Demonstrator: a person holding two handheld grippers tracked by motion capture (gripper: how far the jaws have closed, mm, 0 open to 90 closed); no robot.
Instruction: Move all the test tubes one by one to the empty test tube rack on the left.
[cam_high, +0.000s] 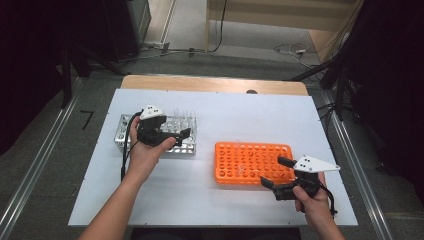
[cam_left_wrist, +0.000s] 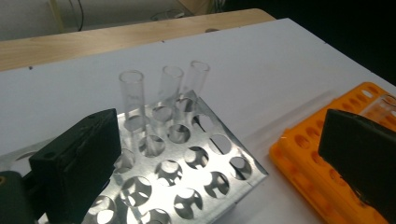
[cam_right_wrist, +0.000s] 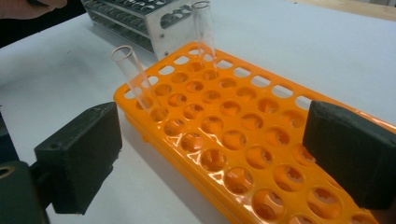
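Each hand-held gripper, the left (cam_high: 181, 136) and the right (cam_high: 274, 173), has a black body with two blocky black jaws whose pads are squared and matte. A pale grey three-cornered plate with small dark dots caps each one, a black cable trails from each, and both forearms are bare, without sleeves

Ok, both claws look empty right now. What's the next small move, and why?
Probably ease the right claw toward the nearer glass tube in the orange rack and close on it. Its jaws stand open with nothing between them, and two tubes stand there. The left claw is open above the metal rack, where three tubes already stand.
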